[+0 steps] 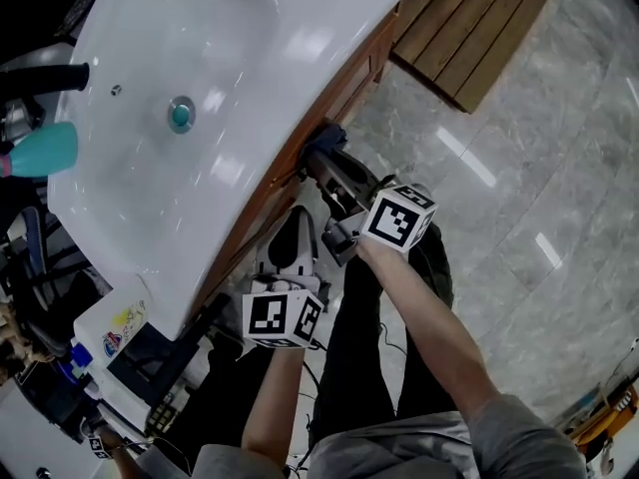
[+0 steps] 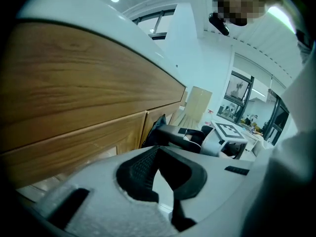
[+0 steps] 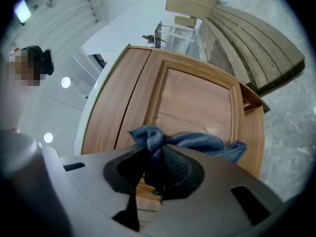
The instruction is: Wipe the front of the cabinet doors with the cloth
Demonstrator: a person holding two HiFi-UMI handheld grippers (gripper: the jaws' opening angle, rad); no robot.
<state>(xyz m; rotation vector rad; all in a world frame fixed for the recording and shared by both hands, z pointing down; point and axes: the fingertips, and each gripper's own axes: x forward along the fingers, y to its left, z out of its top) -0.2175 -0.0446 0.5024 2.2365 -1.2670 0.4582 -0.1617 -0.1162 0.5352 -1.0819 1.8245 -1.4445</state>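
The blue cloth is pinched in my right gripper, which is shut on it and presses it against the wooden cabinet door near the door's right edge. In the head view this gripper holds the cloth to the cabinet front, just under the basin's rim. My left gripper hangs lower left of it, close to the cabinet, shut on nothing. The left gripper view shows its jaws closed, the wood panels to the left, and the cloth beyond.
A white sink basin overhangs the cabinet. A teal bottle lies at its left. A slatted wooden platform rests on the grey tiled floor to the right. The person's legs stand close to the cabinet.
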